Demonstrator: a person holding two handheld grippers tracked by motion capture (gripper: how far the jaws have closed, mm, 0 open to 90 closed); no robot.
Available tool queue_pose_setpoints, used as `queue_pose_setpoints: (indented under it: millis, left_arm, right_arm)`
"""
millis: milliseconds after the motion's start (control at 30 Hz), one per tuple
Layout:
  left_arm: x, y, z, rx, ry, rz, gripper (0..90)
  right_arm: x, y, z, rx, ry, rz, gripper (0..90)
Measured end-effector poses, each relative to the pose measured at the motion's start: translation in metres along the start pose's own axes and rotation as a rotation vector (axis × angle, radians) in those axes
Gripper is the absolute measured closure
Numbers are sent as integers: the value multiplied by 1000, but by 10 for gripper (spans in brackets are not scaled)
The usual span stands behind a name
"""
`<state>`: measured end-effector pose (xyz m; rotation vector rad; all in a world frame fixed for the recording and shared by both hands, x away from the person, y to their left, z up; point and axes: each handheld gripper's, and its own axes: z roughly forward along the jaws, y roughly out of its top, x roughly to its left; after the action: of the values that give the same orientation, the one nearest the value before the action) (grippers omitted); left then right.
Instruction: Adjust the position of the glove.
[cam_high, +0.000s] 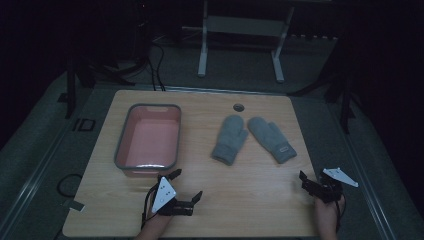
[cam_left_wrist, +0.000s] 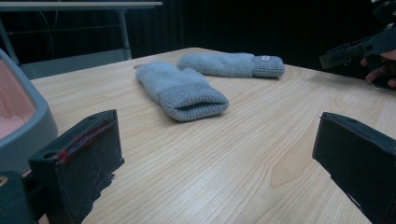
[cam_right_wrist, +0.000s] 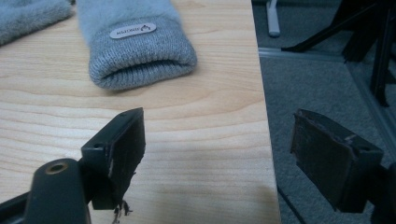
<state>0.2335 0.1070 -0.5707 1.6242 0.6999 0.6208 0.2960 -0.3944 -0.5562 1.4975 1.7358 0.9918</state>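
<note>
Two grey knitted mittens lie flat on the wooden table (cam_high: 250, 195), right of its middle. The left mitten (cam_high: 229, 140) (cam_left_wrist: 180, 88) points its open cuff towards me. The right mitten (cam_high: 272, 139) (cam_left_wrist: 229, 64) (cam_right_wrist: 135, 46) carries a small label on its cuff. My left gripper (cam_high: 189, 183) (cam_left_wrist: 215, 130) hovers near the front edge, jaws wide apart and empty, aimed at the mittens. My right gripper (cam_high: 311, 176) (cam_right_wrist: 218, 128) is open at the table's front right corner, nothing between its jaws, a short way before the labelled cuff.
A pink tub with a grey rim (cam_high: 120, 145) (cam_left_wrist: 28, 126) stands empty on the left half, just beyond my left gripper. A round cable hole (cam_high: 238, 107) sits near the far edge. The table's right edge (cam_right_wrist: 264, 116) runs under my right gripper. A white desk frame (cam_high: 202, 45) stands behind.
</note>
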Motion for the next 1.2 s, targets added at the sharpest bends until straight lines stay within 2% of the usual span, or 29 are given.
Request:
queue_pose_setpoints:
  millis: [100, 167, 267, 367, 500, 667, 833, 900, 1200]
  left_arm:
    - [0, 0, 0, -4, 8, -6, 17]
    - [0, 0, -1, -6, 8, -8, 17]
    - [0, 0, 0, -7, 4, -7, 17]
    - [0, 0, 0, -7, 5, -10, 17]
    - [1, 0, 0, -6, 5, -15, 17]
    - [1, 0, -1, -6, 5, -19, 17]
    - [1, 0, 0, -4, 12, -25, 17]
    - [1, 0, 0, -4, 12, -24, 17]
    - [2, 0, 0, -2, 7, -32, 17]
  right_arm:
    - [-1, 2, 2, 17, 2, 5, 166]
    - [-1, 10, 3, 38, 36, 4, 163]
    - [2, 22, 2, 36, 61, -20, 163]
    - [4, 33, 4, 41, 89, -21, 164]
    - [10, 48, 7, 39, 101, -31, 164]
    - [26, 68, 12, 44, 155, -69, 164]
    - [50, 86, 22, 61, 212, -142, 164]
    - [60, 94, 27, 56, 233, -156, 164]
    - [99, 124, 49, 54, 276, -239, 155]
